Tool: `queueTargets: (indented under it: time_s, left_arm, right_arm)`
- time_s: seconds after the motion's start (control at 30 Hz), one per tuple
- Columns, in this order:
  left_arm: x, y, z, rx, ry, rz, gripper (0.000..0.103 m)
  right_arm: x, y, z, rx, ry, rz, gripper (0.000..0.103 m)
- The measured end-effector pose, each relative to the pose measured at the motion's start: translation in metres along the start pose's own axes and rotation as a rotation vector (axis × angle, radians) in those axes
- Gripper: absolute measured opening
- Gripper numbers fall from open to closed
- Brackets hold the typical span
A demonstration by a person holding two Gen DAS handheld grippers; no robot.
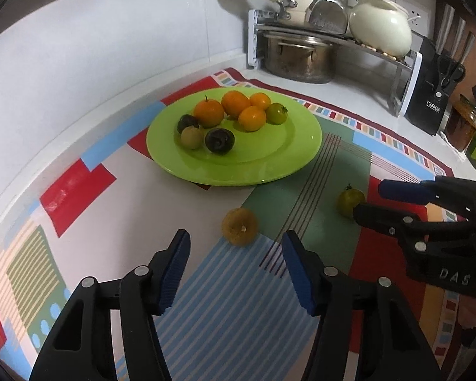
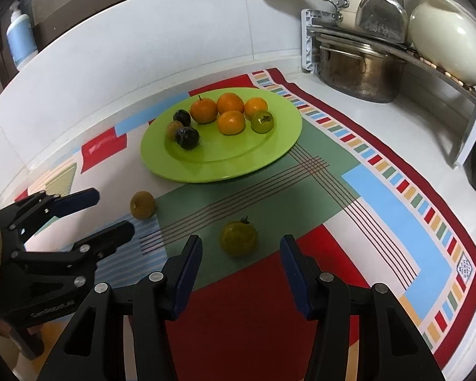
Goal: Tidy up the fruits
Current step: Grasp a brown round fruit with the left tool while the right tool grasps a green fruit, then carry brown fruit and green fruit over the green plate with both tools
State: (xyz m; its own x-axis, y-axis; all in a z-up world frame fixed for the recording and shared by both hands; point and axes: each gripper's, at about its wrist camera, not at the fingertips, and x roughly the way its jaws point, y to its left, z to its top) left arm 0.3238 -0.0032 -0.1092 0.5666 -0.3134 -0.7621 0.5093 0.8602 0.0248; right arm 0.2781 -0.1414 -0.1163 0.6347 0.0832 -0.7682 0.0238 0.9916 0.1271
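- A lime-green plate (image 1: 238,165) is set on a patterned mat (image 1: 79,190) covering the white desk (image 1: 349,92).
- 8 fruits are counted on the far half of the plate: 4 glossy orange fruits (image 1: 235,103), 2 dark purple fruits (image 1: 219,140), 1 dull yellow-green fruit (image 1: 192,137) and 1 green fruit (image 1: 276,113) with a small calyx.
- 2 fruits lie loose on the mat, near of the plate: a rough yellow-brown fruit (image 1: 240,226) with a pale stem scar, and a smooth green-yellow fruit (image 2: 239,237) with a dark stalk, to its right.
- The left tongs (image 1: 234,270) are held apart, with the yellow-brown fruit just beyond the blue pads, untouched.
- The right tongs (image 2: 240,266) are likewise spread, the green-yellow fruit lying just ahead of the tips, not gripped.
- The letters "DAS" can be read on the right tongs' body in the left wrist view.
- A white label on the black knife block (image 1: 434,101) at far right is too small to read.
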Motion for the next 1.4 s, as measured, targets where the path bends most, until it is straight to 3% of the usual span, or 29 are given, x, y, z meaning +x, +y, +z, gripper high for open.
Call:
queueTargets:
  time_s: [0.5, 0.57, 1.4]
  left_arm:
    - [0.028, 0.0, 0.011, -0.05, 0.043, -0.029, 0.028]
    - [0.028, 0.0, 0.011, -0.049, 0.044, -0.031, 0.028]
    - [-0.024, -0.014, 0.015, -0.044, -0.03, -0.02, 0.028]
  right_arm:
    - [0.019, -0.001, 0.003, -0.003, 0.034, 0.021, 0.034]
    - [0.021, -0.001, 0.003, -0.006, 0.039, 0.023, 0.03]
    - [-0.017, 0.002, 0.01, -0.037, -0.041, 0.055, 0.03]
